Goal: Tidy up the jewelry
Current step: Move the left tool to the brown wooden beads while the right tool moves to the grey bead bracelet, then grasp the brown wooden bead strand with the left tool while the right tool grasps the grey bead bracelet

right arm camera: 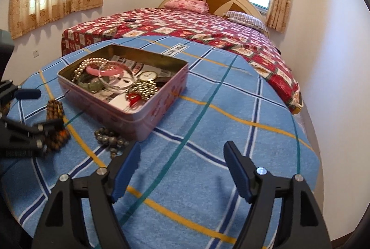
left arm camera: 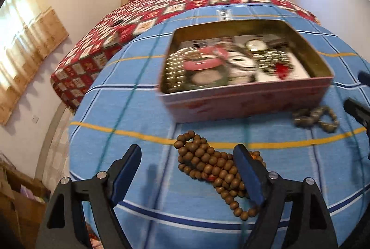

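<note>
A string of brown wooden beads (left arm camera: 208, 163) lies bunched on the blue checked cloth (left arm camera: 138, 110). My left gripper (left arm camera: 187, 152) stands open over it, the beads between its fingers and partly under the right finger (left arm camera: 248, 170). The pads do not press on them. Behind sits an open pink tin box (left arm camera: 242, 96) holding a pearl strand, a pink bangle (right arm camera: 108, 70), a watch (right arm camera: 148, 75) and other pieces. A grey bead bracelet (right arm camera: 111, 136) lies beside the tin's near corner (right arm camera: 138, 131). My right gripper (right arm camera: 182, 147) is open over bare cloth, to the right of that bracelet.
The blue cloth (right arm camera: 231, 133) covers the foot of a bed with a red patchwork quilt (right arm camera: 208, 24) and two pillows at the headboard. Curtained windows line the walls. Cardboard boxes (left arm camera: 20, 200) stand on the floor at the lower left.
</note>
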Tool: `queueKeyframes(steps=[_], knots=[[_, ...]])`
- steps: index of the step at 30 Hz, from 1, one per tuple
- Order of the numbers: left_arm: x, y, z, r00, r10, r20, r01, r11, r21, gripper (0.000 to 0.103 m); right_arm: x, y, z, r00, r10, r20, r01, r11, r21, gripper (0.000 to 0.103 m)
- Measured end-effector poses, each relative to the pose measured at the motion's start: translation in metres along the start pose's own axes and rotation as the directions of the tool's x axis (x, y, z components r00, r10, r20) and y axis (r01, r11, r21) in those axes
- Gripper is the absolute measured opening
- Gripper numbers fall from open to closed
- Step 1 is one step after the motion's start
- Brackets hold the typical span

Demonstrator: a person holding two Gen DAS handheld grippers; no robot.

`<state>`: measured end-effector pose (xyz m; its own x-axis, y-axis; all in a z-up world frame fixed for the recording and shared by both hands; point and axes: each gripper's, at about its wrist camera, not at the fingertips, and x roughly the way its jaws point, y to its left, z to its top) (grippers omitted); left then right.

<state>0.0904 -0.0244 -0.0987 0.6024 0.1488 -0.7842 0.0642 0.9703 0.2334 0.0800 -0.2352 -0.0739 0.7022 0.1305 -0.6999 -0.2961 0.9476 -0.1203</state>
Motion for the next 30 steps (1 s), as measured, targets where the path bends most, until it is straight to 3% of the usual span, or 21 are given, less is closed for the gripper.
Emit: queueKeyframes(steps=[6,13,15,17,19,21,22,23,25,30], knots=[[0.004,0.009,-0.002,0.998,-0.058,0.002,0.058,0.997,-0.042,0.082,0.005,0.017,-0.001,0.996,0.081,-0.024,-0.081,0.997,-0.017,0.076],[0.006,0.001,0.001,0.997,-0.076,0.022,0.077,0.997,-0.026,0.082,0.018,0.029,0.006,0.994,0.089,-0.058,-0.092,0.995,-0.048,0.076],[0.005,-0.001,0.001,0.995,-0.093,0.028,0.094,0.995,-0.022,0.076,0.024,0.033,0.006,0.99,0.097,-0.099,-0.104,0.992,-0.07,0.076],[0.004,-0.001,0.001,0.99,-0.137,0.029,0.138,0.99,-0.026,0.055,0.028,0.037,0.005,0.986,0.1,-0.13,-0.112,0.989,-0.092,0.074],[0.002,-0.002,0.001,0.986,-0.168,0.025,0.168,0.985,-0.027,0.048,0.03,0.038,0.003,0.98,0.134,-0.145,-0.149,0.984,-0.098,0.058],[0.0,-0.004,0.0,0.984,-0.177,0.029,0.178,0.984,-0.02,0.043,0.028,0.035,0.0,0.972,0.186,-0.145,-0.199,0.977,-0.078,0.026],[-0.001,-0.004,0.0,0.983,-0.182,0.032,0.183,0.983,-0.021,0.028,0.027,0.037,-0.001,0.97,0.197,-0.143,-0.21,0.975,-0.078,0.019],[-0.001,-0.004,0.0,0.982,-0.184,0.029,0.185,0.983,-0.016,0.02,0.024,0.039,-0.003,0.973,0.187,-0.137,-0.2,0.975,-0.095,0.019],[-0.002,-0.004,-0.001,0.981,-0.189,0.029,0.19,0.982,-0.012,0.015,0.019,0.046,-0.006,0.977,0.174,-0.12,-0.19,0.973,-0.134,0.019],[-0.008,-0.003,-0.003,0.985,-0.165,0.048,0.165,0.986,0.006,0.014,0.01,0.049,-0.008,0.983,0.168,-0.073,-0.177,0.974,-0.139,0.017]])
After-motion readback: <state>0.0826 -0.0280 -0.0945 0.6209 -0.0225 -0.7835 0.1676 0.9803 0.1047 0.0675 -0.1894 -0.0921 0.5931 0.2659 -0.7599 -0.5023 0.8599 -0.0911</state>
